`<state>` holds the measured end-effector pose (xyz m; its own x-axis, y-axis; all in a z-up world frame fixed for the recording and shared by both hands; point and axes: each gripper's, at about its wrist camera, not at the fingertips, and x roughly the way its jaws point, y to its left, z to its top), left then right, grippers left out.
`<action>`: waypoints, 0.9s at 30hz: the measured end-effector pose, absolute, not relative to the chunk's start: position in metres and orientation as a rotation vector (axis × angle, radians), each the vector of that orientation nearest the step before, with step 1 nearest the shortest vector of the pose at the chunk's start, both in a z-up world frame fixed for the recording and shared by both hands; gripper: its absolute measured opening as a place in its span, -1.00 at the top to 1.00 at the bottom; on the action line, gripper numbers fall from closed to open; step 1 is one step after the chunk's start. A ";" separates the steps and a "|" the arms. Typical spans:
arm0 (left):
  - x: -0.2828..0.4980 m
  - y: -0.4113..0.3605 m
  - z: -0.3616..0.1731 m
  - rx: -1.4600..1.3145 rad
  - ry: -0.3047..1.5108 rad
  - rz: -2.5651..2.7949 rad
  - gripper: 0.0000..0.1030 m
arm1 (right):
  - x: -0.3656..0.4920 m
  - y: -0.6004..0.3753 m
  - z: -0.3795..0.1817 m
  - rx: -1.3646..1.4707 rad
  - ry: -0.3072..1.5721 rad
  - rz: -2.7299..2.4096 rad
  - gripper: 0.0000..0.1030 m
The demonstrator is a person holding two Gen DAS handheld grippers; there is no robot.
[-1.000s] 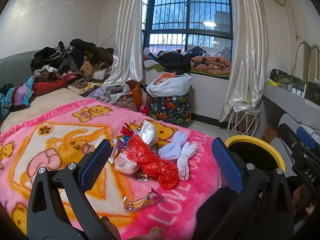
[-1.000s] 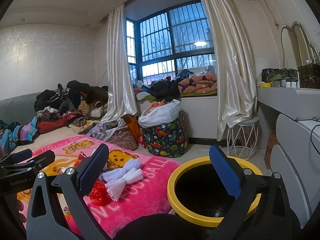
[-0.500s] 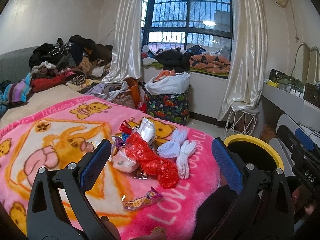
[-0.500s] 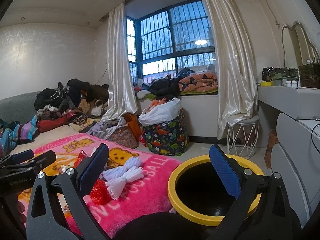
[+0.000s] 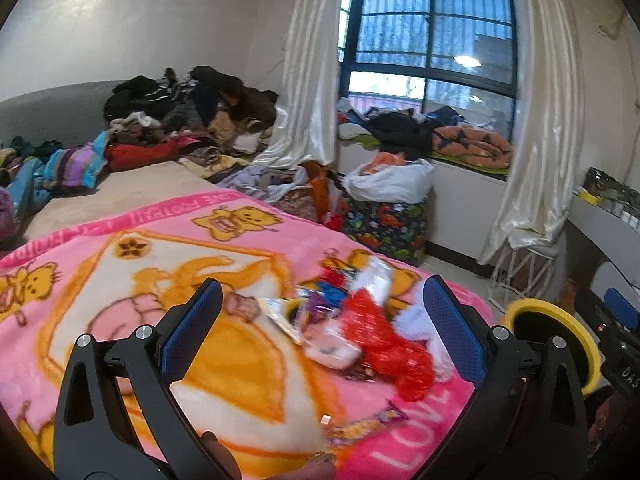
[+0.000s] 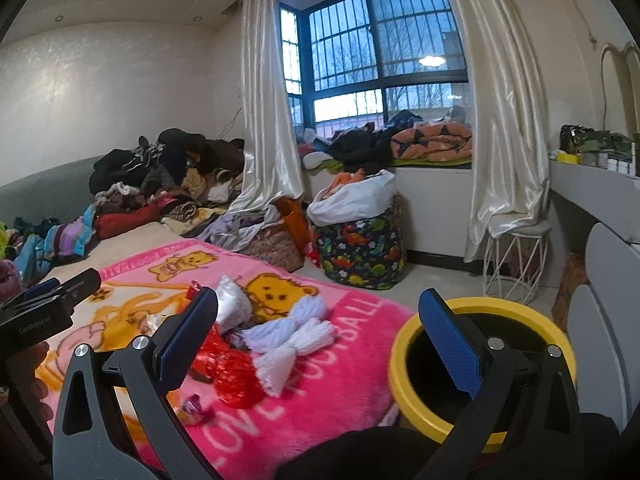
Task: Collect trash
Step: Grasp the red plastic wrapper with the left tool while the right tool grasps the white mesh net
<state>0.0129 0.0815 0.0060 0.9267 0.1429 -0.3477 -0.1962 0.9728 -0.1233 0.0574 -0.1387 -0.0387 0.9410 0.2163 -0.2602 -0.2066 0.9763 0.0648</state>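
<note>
Bedroom, dusk: clothes pile (image 6: 160,176) heaped at far left w/ a pink cartoon blanket (image 5: 120,280) spread in front of it. Left gripper (image 5: 320,332) hangs released over the blanket, jaws spread wide, nothing between them; view there is motion-blurred. Trash sits in a loose cluster on the blanket's right half: white wrapper (image 6: 232,300) at the back, red plastic bag (image 5: 384,340) in the middle, pale fringed tassels (image 6: 296,332) beside it, small candy wrapper (image 5: 364,424) nearer the blanket's front edge, apart from the rest. Right gripper (image 6: 320,340) also released & empty, one finger over the trash, other over the bin. Yellow-rimmed bin (image 6: 404,376) stands just beside the blanket's right edge. Behind: dinosaur-print hamper (image 6: 360,248), curtains, wire stool (image 6: 516,256).
</note>
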 end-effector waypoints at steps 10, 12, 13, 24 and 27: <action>0.035 0.118 0.008 -0.148 0.378 0.161 -0.79 | 0.112 -0.100 -0.047 0.031 0.385 0.242 -0.90; 0.046 0.116 0.008 -0.143 0.408 0.131 -0.79 | 0.130 -0.098 -0.052 0.053 0.443 0.235 -0.90; 0.052 0.115 0.007 -0.142 0.422 0.113 -0.79 | 0.136 -0.098 -0.055 0.062 0.472 0.234 -0.90; 0.124 0.100 -0.025 -0.161 0.598 -0.075 -0.79 | 0.186 -0.126 -0.108 0.153 0.796 0.231 -0.75; 0.144 0.099 -0.039 -0.143 0.670 -0.053 -0.60 | 0.195 -0.122 -0.116 0.164 0.846 0.264 -0.60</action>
